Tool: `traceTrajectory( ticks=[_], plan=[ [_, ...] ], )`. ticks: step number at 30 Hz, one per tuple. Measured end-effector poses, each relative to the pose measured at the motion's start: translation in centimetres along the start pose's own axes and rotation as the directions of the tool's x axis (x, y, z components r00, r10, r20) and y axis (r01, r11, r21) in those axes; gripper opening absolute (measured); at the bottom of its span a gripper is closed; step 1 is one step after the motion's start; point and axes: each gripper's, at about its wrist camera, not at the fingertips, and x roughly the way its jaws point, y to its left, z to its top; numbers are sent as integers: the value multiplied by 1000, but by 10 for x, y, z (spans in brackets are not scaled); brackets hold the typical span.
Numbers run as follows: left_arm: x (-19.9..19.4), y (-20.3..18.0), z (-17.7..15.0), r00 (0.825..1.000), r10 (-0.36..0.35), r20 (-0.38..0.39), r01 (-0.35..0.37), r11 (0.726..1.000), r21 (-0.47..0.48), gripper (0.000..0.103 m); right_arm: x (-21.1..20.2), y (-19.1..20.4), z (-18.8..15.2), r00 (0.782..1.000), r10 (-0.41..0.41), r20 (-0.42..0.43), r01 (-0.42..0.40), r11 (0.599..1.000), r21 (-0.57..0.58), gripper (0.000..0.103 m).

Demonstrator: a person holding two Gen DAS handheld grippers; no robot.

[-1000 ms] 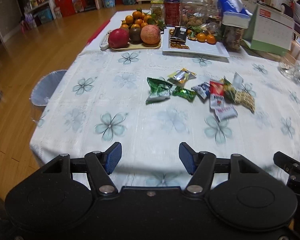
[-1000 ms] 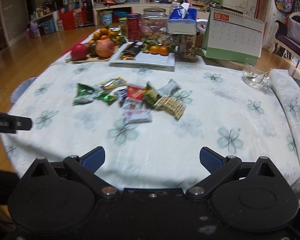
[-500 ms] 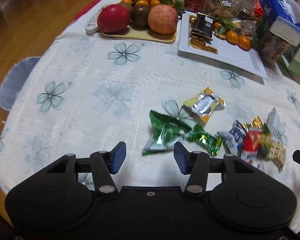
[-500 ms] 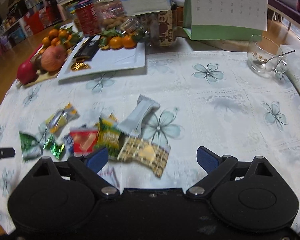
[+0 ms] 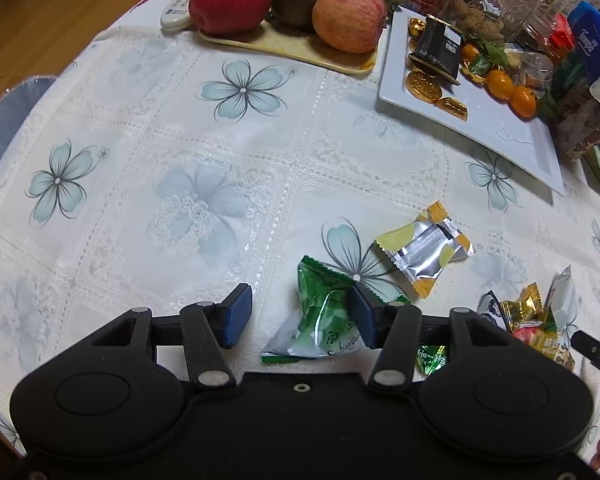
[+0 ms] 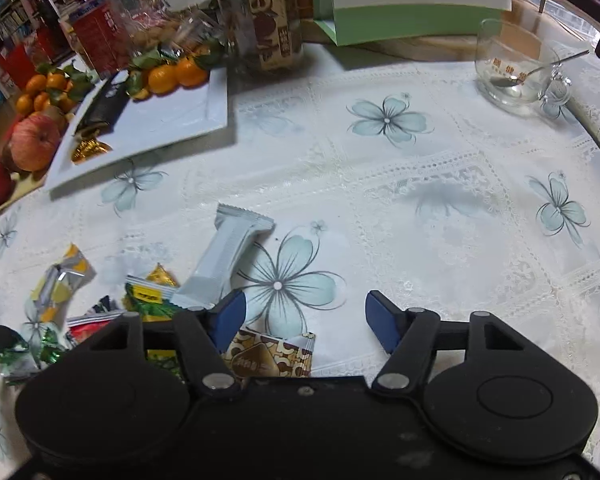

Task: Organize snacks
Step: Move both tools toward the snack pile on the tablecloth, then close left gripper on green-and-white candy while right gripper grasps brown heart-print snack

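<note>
1. Left wrist view: left claw (image 5: pixel 300 316) is hovering low over the bench (image 5: pixel 172 168), fingers standing apart, nothing clamped.
2. A green snack packet (image 5: pixel 320 320) is lying between the blue pads (image 5: pixel 236 316); the right pad is sitting over the packet's right edge. Contact: cannot tell.
3. A silver-and-yellow candy wrapper (image 5: pixel 424 250) is lying just beyond the green packet, apart from it.
4. More wrapped snacks (image 5: pixel 532 320) are bunching at the right edge, partly hidden by the claw body.
5. A white rectangular plate (image 5: pixel 500 136) is carrying gold coins (image 5: pixel 422 84), a black packet (image 5: pixel 438 50) and small oranges (image 5: pixel 512 90); a yellow tray (image 5: pixel 292 46) of apples is sitting to its left.
6. Right wrist view: right claw (image 6: pixel 304 318) is hanging over the bench (image 6: pixel 420 200), fingers wide apart, gripping nothing.
7. A brown patterned packet (image 6: pixel 276 354) is lying under the left pad (image 6: pixel 230 320), partly hidden by the claw body.
8. A white bar wrapper (image 6: pixel 228 256) is lying tilted just beyond that pad; the snack pile (image 6: pixel 60 292) is spreading out to the left.
9. A glass cup (image 6: pixel 514 64) with a spoon is standing far right, well apart from the snacks.
</note>
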Motion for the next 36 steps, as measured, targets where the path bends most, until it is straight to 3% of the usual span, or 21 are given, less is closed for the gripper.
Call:
traceTrajectory(
  ticks=[4,10,13,15,18,22,26,30,36],
  plan=[
    [-1,7,0,999,-16,-31,15,1000,-26,61,8,3,-7,999,8,-46,-10,999,-32,60],
    [1,16,-7,983,-89,-160,83,996,-44,61,-3,15,-22,989,64,-134,-83,986,-145,60],
    [-7,14,-9,984,-93,-151,91,996,-23,57,-10,20,-28,984,94,-150,-120,978,-172,60],
    [-19,11,-9,990,-92,-104,94,995,13,57,-17,19,-28,987,99,-126,-120,978,-171,71],
    [-29,7,-10,994,-94,-64,98,993,60,58,-26,14,-23,988,115,-105,-130,981,-142,75],
    [-17,1,-13,990,-93,-103,99,994,54,58,-29,-1,-18,981,132,-141,-140,989,-46,79],
    [4,-10,-19,981,-96,-171,107,993,52,59,-23,-16,-20,963,163,-216,-152,986,67,79],
    [10,-25,-19,981,-106,-162,120,989,83,60,-16,-22,-24,940,210,-270,-173,973,154,79],
    [13,-25,-14,980,-135,-145,147,987,70,60,-10,-16,-27,935,204,-289,-159,972,171,79]
  ],
)
